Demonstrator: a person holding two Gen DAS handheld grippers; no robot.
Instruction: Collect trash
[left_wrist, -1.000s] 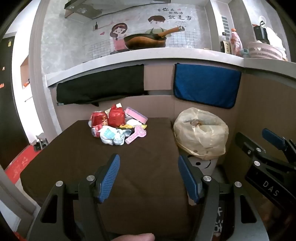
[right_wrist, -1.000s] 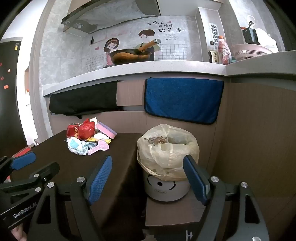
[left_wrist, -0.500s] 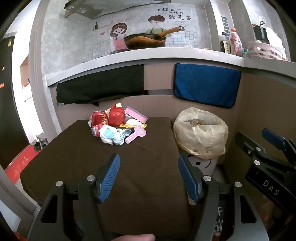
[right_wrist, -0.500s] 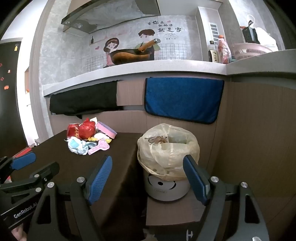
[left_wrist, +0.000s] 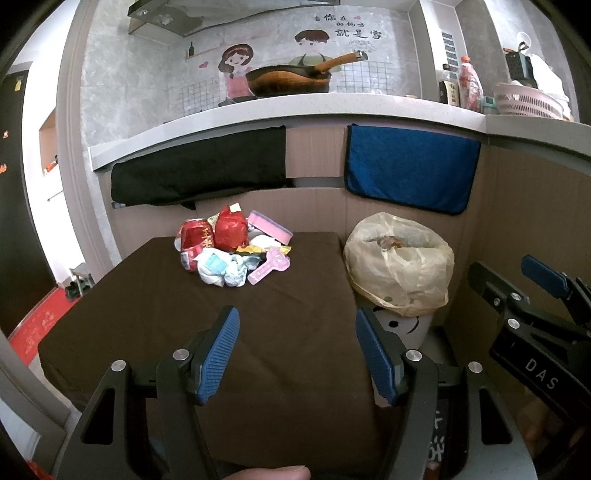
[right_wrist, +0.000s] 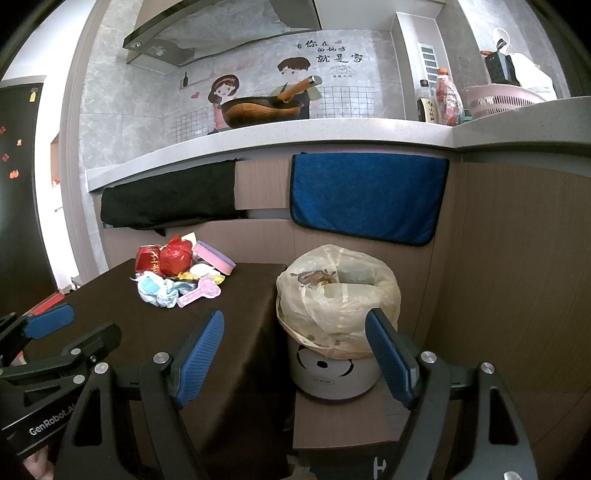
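Note:
A heap of trash (left_wrist: 232, 251) lies at the far side of the dark brown table (left_wrist: 155, 317): a red can (left_wrist: 194, 236), a red wrapper (left_wrist: 229, 230), a pink sponge (left_wrist: 269, 229), crumpled white-blue paper (left_wrist: 221, 267) and a pink plastic piece (left_wrist: 269, 269). The same heap (right_wrist: 177, 273) shows left of centre in the right wrist view. A white bin lined with a yellowish bag (left_wrist: 399, 266) (right_wrist: 338, 295) stands right of the table. My left gripper (left_wrist: 297, 347) is open over the near table, well short of the heap. My right gripper (right_wrist: 295, 350) is open, facing the bin.
A black cloth (left_wrist: 199, 170) and a blue towel (left_wrist: 408, 168) hang from the grey counter (left_wrist: 295, 107) behind. A wok, bottles and a pink basket (left_wrist: 524, 105) sit on the counter. A wooden panel (right_wrist: 517, 277) closes the right side.

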